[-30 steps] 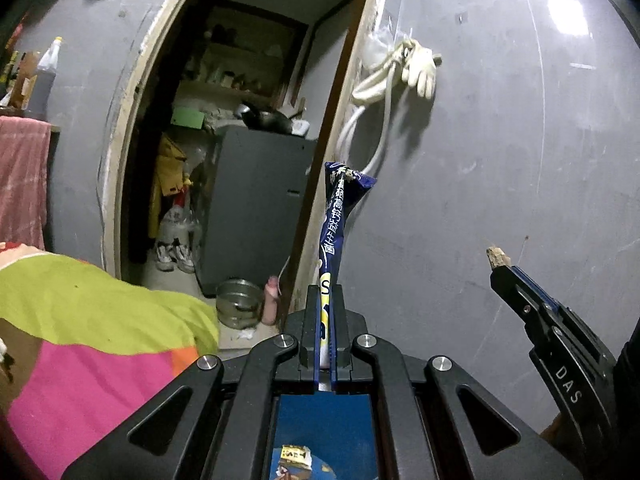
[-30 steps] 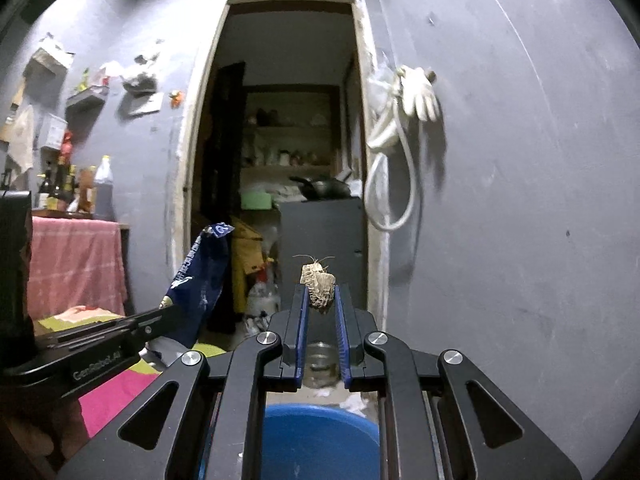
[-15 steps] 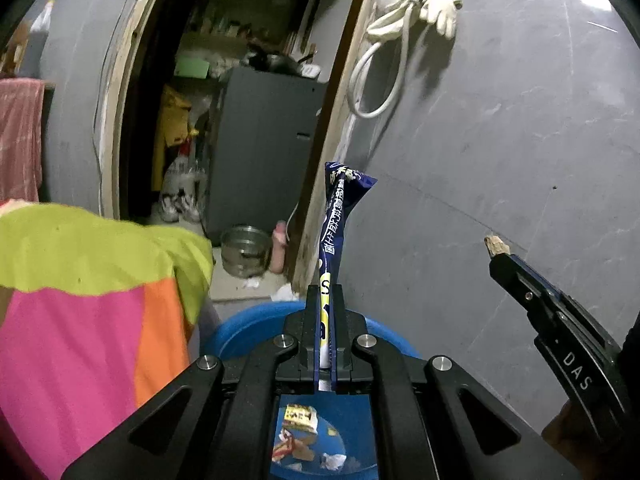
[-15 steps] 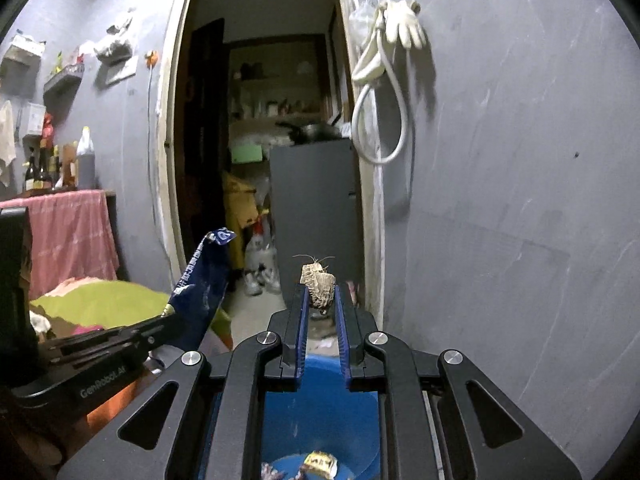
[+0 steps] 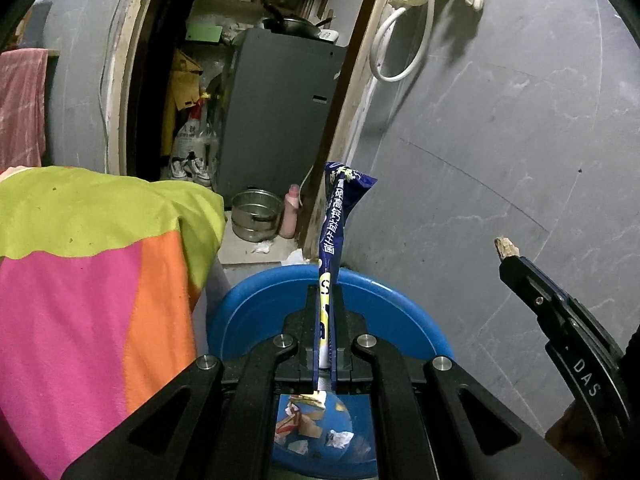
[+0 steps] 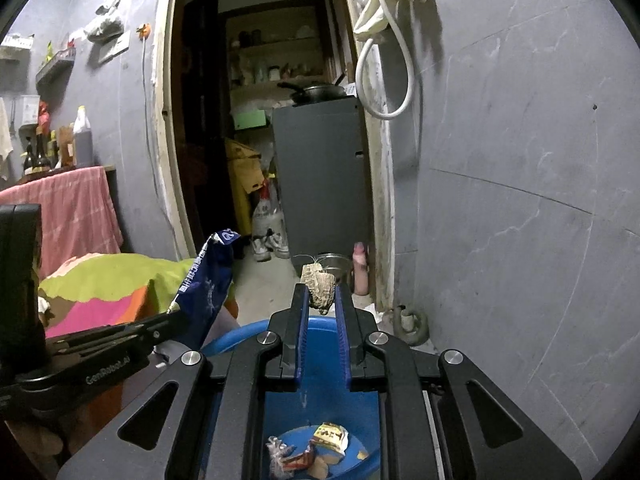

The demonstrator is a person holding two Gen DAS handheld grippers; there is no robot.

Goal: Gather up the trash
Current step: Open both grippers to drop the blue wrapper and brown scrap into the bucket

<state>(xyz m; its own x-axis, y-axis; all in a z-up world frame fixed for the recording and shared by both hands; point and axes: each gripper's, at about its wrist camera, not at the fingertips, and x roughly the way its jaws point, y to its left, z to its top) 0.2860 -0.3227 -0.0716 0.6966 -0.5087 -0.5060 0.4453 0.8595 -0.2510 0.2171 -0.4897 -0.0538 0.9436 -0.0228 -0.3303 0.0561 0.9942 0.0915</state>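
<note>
My left gripper point(image 5: 325, 292) is shut on a blue snack wrapper point(image 5: 340, 204) that sticks up from its jaws, above a blue plastic basin point(image 5: 384, 320) with several scraps of trash point(image 5: 304, 420) in its bottom. My right gripper point(image 6: 319, 294) is shut on a brown crumpled scrap point(image 6: 318, 286), also above the basin point(image 6: 248, 330). In the left wrist view the right gripper point(image 5: 510, 258) shows at the right with the scrap point(image 5: 505, 246) at its tip. In the right wrist view the left gripper point(image 6: 176, 316) shows at the left with the wrapper point(image 6: 208, 276).
A green, pink and orange cloth point(image 5: 88, 264) lies left of the basin. A grey wall point(image 5: 500, 140) stands close on the right. Beyond, a doorway point(image 6: 260, 120) opens on a grey cabinet point(image 6: 320, 176), a metal pot point(image 5: 254, 214) and shoes point(image 5: 192, 168). A hose point(image 6: 408, 324) lies coiled by the wall.
Both grippers have moved forward and tilted down over the blue basin, which now fills more of each view. Both still hold their pieces of trash.
</note>
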